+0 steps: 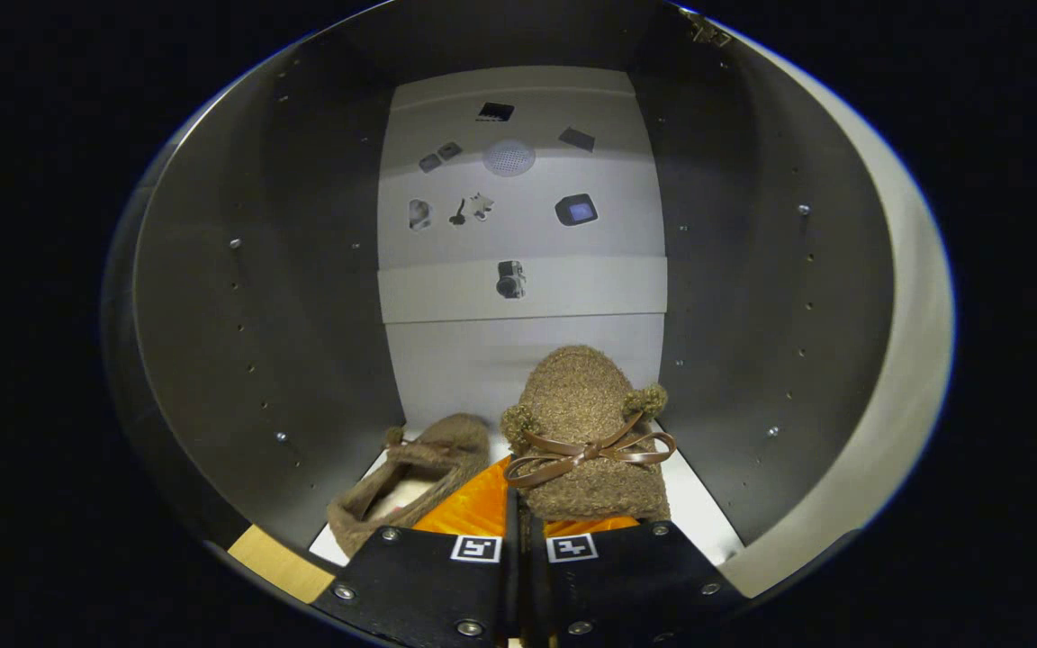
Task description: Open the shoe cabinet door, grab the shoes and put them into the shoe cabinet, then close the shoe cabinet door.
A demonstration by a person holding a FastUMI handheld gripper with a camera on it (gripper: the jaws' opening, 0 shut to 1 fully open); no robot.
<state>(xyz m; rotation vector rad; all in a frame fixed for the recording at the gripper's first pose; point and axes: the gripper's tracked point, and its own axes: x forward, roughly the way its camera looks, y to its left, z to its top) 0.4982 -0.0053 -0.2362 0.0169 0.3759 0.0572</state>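
Straight ahead, a white panel [608,234] is dotted with small flat pictures. Up top sits a dark square [495,112], and just below it a pale round disc [509,157] covered in fine holes. To one side of the disc is a tilted dark rectangle [577,139], to the other a pair of little grey squares [439,157]. Next row down: a pale blotchy shape [419,214], a dark key-like figure [458,212] touching a light star-like one [481,206], then a dark rounded square with a bluish face [577,209]. Lower still, a wide pale band [590,288] carries a small camera-like picture [510,279]. Down near the front, a tan wood-coloured strip [280,563].
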